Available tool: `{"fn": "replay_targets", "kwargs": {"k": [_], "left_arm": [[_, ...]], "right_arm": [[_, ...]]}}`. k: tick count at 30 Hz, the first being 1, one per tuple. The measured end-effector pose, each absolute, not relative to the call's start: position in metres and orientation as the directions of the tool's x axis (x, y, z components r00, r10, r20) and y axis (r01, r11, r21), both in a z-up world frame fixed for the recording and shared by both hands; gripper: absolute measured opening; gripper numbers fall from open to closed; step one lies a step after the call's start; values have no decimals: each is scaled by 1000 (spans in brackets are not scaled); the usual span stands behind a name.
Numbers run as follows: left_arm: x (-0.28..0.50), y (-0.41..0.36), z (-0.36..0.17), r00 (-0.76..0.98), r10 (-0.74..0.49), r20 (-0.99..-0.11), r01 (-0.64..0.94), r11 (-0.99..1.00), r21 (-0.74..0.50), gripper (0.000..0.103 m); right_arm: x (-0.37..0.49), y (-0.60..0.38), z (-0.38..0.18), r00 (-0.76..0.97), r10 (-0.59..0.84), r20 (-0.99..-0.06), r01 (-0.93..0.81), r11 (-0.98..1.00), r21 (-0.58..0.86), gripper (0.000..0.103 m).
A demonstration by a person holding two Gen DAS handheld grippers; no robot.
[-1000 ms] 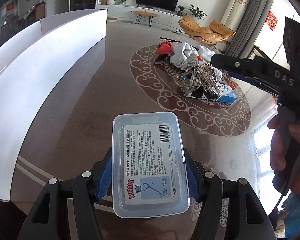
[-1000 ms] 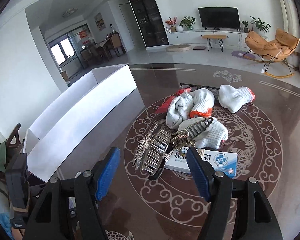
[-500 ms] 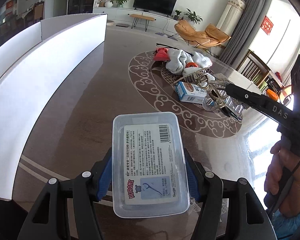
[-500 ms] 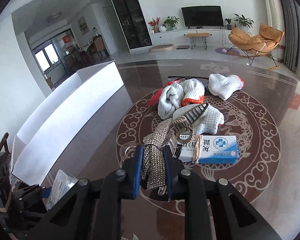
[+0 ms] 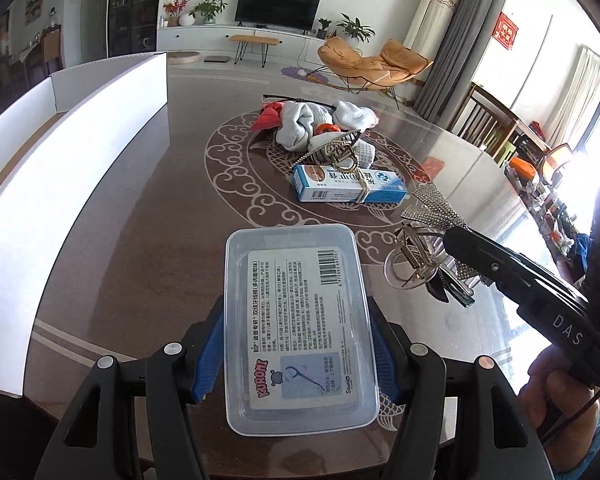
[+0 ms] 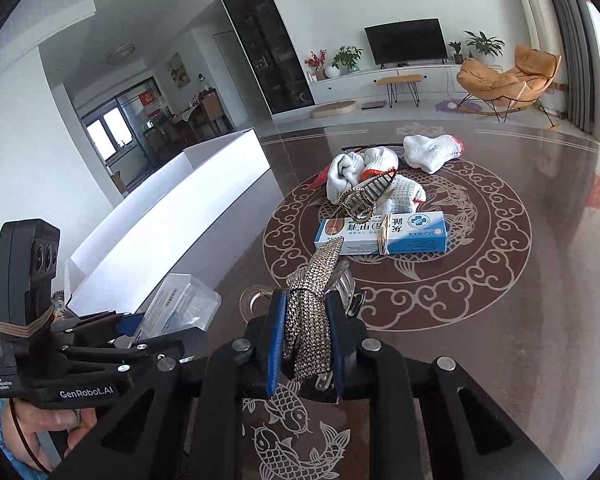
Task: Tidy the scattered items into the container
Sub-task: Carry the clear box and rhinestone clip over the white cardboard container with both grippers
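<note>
Rhinestone-covered silver hair clip sits clamped in the right gripper jaws above the bench; its dangling bow could snag or slip during the carry to the white cardboard container. Left gripper jaws clamp a clear plastic floss-pick box.

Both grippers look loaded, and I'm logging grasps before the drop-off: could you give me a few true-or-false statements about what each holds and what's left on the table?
1. The left gripper holds a clear floss-pick box. True.
2. The right gripper is empty. False: its jaws are shut on a rhinestone hair clip.
3. The toothpaste box is already in the white container. False: it lies on the table.
4. A gold claw clip rests by the white gloves. True.
</note>
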State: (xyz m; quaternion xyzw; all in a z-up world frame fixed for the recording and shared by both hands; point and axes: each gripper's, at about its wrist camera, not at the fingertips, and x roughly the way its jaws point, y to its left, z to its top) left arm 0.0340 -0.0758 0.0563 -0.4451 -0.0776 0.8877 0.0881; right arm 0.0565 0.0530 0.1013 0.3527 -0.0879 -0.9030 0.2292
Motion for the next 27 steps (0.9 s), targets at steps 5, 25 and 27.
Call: {"fn": "replay_targets", "kwargs": {"k": [5,25,27], "left_arm": [[36,-74,59,-589,226,-776,-93,-973,-213,62],[38,-77,51,-576,233,-784,-85,-970,-226,62],[37,-80,53,-573,241,-784,-85,-968,-236,62]], "right_arm": [[63,58,109,-660,-478,-579,353,-878,323,20],[64,54,104,-649,-476,-593,351,-880,321,20],[64,54,103,-648,-479,-592,354,-878,322,20]]}}
